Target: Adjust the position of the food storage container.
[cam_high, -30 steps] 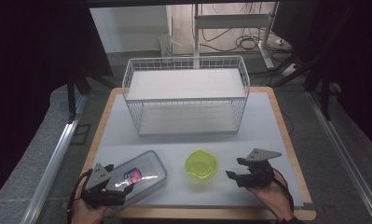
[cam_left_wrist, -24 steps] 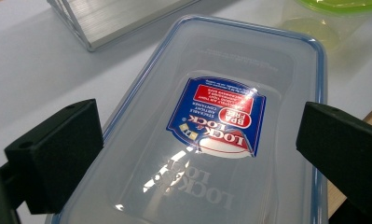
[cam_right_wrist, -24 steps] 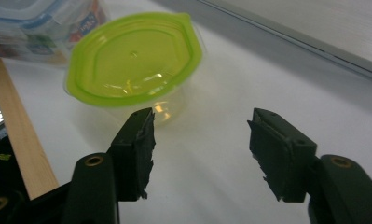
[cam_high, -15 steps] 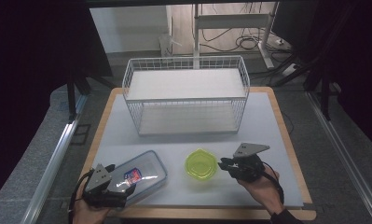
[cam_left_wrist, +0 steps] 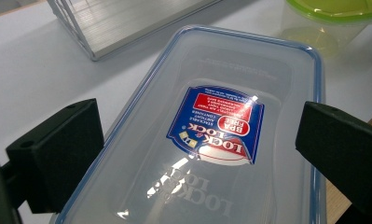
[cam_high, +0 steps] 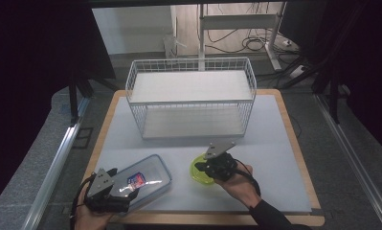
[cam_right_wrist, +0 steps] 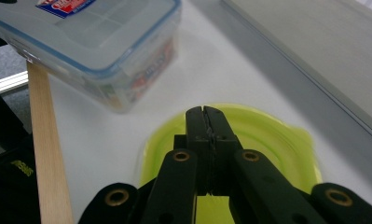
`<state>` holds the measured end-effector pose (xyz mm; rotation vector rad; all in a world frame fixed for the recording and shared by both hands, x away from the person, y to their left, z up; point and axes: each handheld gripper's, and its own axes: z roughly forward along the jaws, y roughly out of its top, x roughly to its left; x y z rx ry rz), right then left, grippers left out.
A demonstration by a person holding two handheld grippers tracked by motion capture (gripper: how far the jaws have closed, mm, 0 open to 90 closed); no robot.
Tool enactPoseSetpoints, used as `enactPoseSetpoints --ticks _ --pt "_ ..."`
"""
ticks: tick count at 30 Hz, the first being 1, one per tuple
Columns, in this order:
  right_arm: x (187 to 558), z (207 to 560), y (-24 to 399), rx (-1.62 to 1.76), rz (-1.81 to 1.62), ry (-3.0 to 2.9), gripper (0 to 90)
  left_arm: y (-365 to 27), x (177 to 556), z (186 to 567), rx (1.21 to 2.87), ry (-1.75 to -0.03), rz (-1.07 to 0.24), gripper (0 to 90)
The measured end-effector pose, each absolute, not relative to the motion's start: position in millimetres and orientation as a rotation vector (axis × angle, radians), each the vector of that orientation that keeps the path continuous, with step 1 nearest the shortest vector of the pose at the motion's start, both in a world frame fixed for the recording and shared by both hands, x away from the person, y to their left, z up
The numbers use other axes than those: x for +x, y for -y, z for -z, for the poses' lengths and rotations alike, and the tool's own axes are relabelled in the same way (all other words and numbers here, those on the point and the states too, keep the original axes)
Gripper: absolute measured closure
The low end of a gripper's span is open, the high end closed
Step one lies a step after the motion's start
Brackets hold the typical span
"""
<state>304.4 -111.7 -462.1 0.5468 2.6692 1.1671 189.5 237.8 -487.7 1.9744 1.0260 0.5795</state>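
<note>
A clear rectangular box with a blue-rimmed lid and a red-and-blue label [cam_high: 145,179] lies at the front left of the table. My left gripper [cam_high: 124,191] is at its near end, open, with one jaw on each side of the box [cam_left_wrist: 211,126]. A small round tub with a lime-green lid [cam_high: 197,173] stands to the right of the box. My right gripper [cam_high: 202,167] hovers over that lid [cam_right_wrist: 267,135], jaws pressed together with nothing between them [cam_right_wrist: 206,114].
A white wire basket [cam_high: 191,103] with a shelf stands at the back middle of the white mat. The wooden table edge [cam_right_wrist: 46,140] runs close by the box. Bare mat [cam_high: 275,158] lies to the right of the green tub.
My right gripper has moved left from the bare mat to above the green lid. The left gripper and the box have barely shifted.
</note>
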Motion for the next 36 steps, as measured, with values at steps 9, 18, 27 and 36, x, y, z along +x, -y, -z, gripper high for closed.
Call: enactPoseSetpoints --ticks 9,18,27,36 --pt "305 475 76 0.464 -1.149 -2.737 89.9 -239 189 487 1.976 -1.019 -0.584 1.4" --pt "306 480 76 0.447 -1.083 -2.739 90.0 -239 189 487 1.978 -1.016 -0.586 1.6" --pt "307 478 101 0.505 -1.065 -2.718 90.0 -238 189 488 1.98 -1.018 -0.588 1.9" --pt "310 478 135 0.609 -1.028 -2.675 90.0 -239 189 489 1.984 -1.015 -0.583 1.9"
